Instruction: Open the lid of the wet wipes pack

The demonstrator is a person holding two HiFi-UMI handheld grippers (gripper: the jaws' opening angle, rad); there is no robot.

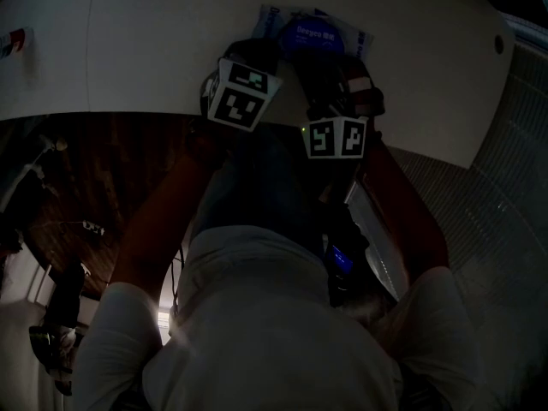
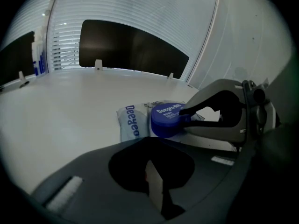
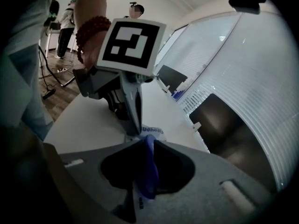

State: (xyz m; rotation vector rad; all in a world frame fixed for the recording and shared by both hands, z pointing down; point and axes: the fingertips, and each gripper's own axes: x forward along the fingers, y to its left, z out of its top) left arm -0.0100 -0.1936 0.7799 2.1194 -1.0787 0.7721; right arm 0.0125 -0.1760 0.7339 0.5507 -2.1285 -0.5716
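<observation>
The wet wipes pack (image 1: pixel 282 20) lies near the far edge of the white table (image 1: pixel 128 50). It is pale with blue print and has a round blue lid (image 2: pixel 167 119). My left gripper (image 2: pixel 150 143) holds the pack's near end, and a strip of white film (image 2: pixel 154 185) shows between its jaws. From the right, my right gripper (image 2: pixel 188 117) is shut on the lid's rim. In the right gripper view the blue lid (image 3: pixel 148 171) stands edge-on between that gripper's jaws, with the left gripper (image 3: pixel 135 130) just beyond it, pressing down on the pack (image 3: pixel 152 130).
White slatted blinds (image 2: pixel 140 13) and a dark panel (image 2: pixel 131 48) stand behind the table. Bottles (image 2: pixel 38 55) are at the far left. Two people (image 3: pixel 65 22) stand on the wooden floor (image 3: pixel 60 97) beyond the table's edge.
</observation>
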